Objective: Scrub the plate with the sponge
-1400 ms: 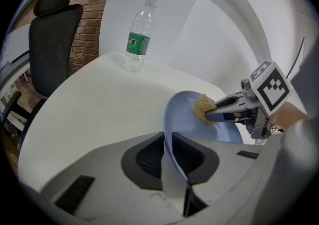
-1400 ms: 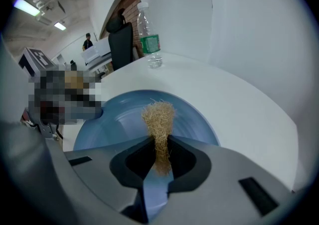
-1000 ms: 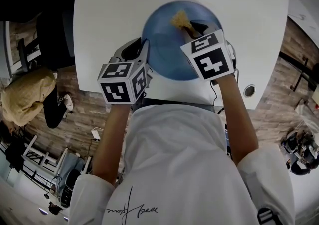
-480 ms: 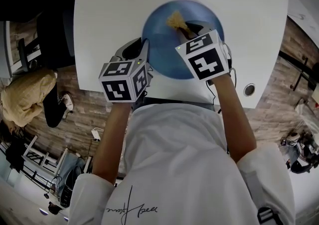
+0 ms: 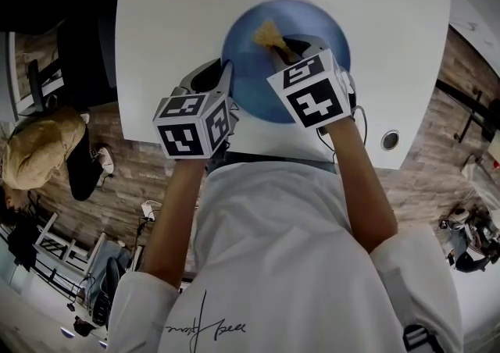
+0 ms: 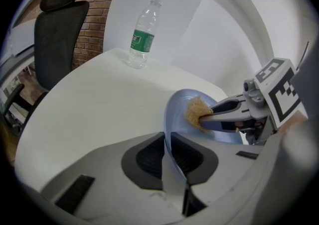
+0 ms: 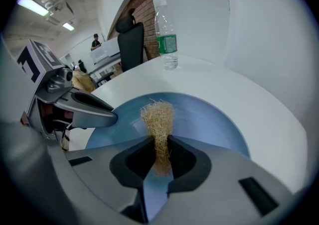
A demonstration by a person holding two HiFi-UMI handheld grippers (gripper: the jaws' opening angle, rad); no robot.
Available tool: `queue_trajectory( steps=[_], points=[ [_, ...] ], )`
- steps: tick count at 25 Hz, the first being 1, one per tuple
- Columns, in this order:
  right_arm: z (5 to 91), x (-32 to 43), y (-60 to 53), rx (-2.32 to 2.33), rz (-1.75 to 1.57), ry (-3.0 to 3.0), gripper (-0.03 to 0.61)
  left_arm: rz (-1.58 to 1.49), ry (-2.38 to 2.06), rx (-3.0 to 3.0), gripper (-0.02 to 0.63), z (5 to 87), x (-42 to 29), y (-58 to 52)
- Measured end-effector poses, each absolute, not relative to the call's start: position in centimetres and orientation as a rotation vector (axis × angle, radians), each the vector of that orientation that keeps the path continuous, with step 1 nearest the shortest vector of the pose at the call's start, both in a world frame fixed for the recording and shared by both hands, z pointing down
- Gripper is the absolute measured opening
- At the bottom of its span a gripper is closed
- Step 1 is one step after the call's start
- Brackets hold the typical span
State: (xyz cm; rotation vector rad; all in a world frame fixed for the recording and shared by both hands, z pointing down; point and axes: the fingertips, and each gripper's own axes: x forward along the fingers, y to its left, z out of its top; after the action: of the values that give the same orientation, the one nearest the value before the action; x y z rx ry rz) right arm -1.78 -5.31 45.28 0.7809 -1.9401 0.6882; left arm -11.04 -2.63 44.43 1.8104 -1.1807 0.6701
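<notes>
Gripping the near-left rim of the blue plate point(image 6: 175, 113), the left claw point(image 6: 167, 155) is clenched: its own view shows the thin edge of the plate running up between the two dark pads, a detail the head view covers with the marker cube. That same left gripper view also shows the plate tipped up on its held side, whereas from above it reads as a flat blue disc on the white desk point(image 5: 160, 27). Toward the middle of the plate sits the sponge point(image 7: 158, 115), a tan, fibrous tuft pressed against the blue surface. The right gripper view shows it pinched between the jaws of the right claw point(image 7: 158, 162), with its frayed top fanning out beyond the tips; the head view gives only a small yellowish patch ahead of that claw. Both gripper views take in a clear water bottle point(image 6: 143, 32) with a green label, standing upright at the far part of the desk, well apart from the plate, and a black office chair point(image 6: 59, 37) beyond the desk's edge. The head view alone shows the person's bare forearms and white shirt.
</notes>
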Motion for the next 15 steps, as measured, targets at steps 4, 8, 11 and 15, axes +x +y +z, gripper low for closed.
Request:
queue_trajectory(
  steps=[4, 8, 11, 15],
  points=[
    [45.5, -2.3, -5.1, 0.756, 0.651, -1.954, 0.046, 0.664, -1.181, 1.810, 0.043, 44.4, -11.0, -2.6],
    [45.5, -3.1, -4.8, 0.720, 0.573, -1.965, 0.046, 0.654, -1.178, 1.805, 0.044, 44.3, -11.2, -2.6],
    [45.5, -3.8, -4.2, 0.691, 0.580, -1.978, 0.046, 0.652, -1.177, 1.804, 0.043, 44.4, -11.1, -2.6],
    [45.6, -4.5, -3.6, 0.658, 0.529, -1.977, 0.046, 0.633, -1.182, 1.800, 0.043, 44.4, -11.2, -2.7]
  ],
)
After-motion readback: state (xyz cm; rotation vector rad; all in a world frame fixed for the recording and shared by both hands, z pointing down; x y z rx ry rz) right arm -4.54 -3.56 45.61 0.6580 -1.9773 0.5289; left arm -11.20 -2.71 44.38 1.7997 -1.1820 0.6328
